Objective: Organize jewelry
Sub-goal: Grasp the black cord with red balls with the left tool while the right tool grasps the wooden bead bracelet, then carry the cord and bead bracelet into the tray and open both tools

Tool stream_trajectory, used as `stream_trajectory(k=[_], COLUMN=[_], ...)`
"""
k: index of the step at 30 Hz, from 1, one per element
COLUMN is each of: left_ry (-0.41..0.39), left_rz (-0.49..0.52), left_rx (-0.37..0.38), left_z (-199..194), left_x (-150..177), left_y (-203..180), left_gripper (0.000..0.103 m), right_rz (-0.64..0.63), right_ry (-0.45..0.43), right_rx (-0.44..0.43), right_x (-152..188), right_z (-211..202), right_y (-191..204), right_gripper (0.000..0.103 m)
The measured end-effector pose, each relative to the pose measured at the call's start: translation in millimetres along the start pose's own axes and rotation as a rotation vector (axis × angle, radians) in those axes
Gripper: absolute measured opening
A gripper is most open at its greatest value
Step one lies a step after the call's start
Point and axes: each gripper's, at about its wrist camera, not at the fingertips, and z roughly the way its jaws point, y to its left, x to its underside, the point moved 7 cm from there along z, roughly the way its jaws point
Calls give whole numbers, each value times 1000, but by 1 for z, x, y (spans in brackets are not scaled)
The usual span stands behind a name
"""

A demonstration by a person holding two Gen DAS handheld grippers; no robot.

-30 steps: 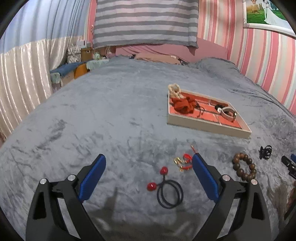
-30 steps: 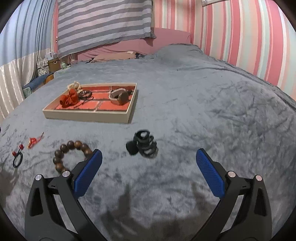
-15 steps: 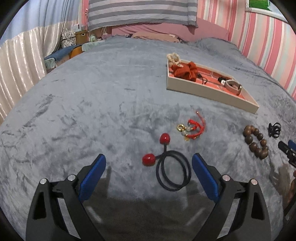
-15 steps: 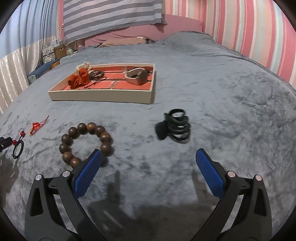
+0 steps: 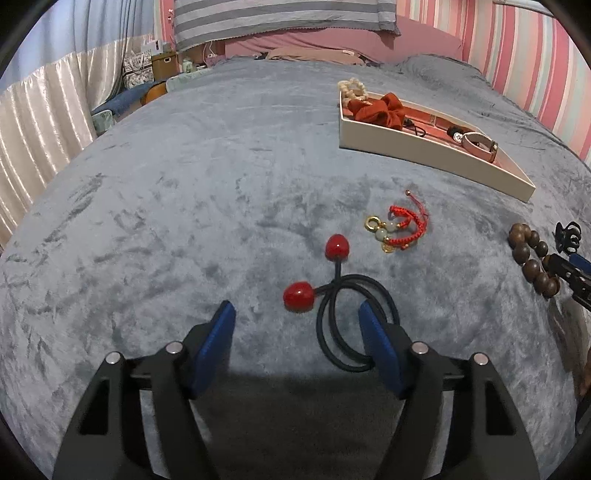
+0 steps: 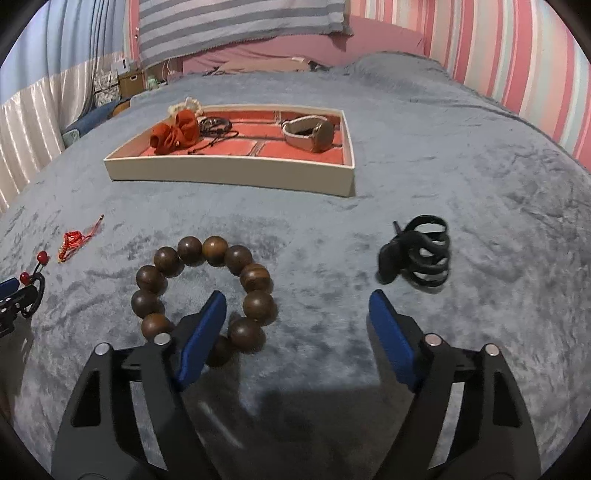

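Note:
A black hair tie with two red beads (image 5: pixel 334 291) lies on the grey bedspread. My left gripper (image 5: pixel 297 319) is open, low over it; the right finger (image 5: pixel 376 339) covers part of the loop. A red cord bracelet (image 5: pixel 400 225) lies just beyond. A wooden bead bracelet (image 6: pixel 207 288) lies at my open right gripper (image 6: pixel 297 312), whose left finger (image 6: pixel 201 332) sits inside its ring. A black hair claw (image 6: pixel 417 254) lies right of it. The white jewelry tray (image 6: pixel 229 171) with red lining holds a red scrunchie (image 6: pixel 173 131) and a watch (image 6: pixel 310 131).
The bedspread (image 5: pixel 166 206) stretches back to pink pillows and a striped blanket (image 5: pixel 280 14). Curtains and boxes stand at the far left. A beaded bracelet (image 5: pixel 351 86) sits at the tray's far corner. The right gripper shows at the left wrist view's right edge (image 5: pixel 570 271).
Both grippers moved forward and down toward the bedspread. The hair tie and the wooden bracelet now sit at the fingertips. Both jaws narrowed a little but stay open.

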Motion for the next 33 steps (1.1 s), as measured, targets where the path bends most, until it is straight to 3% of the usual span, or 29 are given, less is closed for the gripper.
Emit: stream_trajectory(k=[5,15,19,33], left_ry=[4,-8,-11,-59], left_rz=[4,29,38,39], left_rx=[5,31,32,27], left_z=[4,7,9,5], left_x=[-2,-10,-12,-22], left_y=[-1,-10,-13,-11], left_gripper=[66,27,23,19], right_rz=[7,-14,-20,-12], right_ry=[44,56,58,2], right_rx=[-18,-54,-63,-63], right_x=[1,0,-1,-5], right_z=[16,20,21,8], right_y=[4,15,20,17], right_gripper=[67,36,24,20])
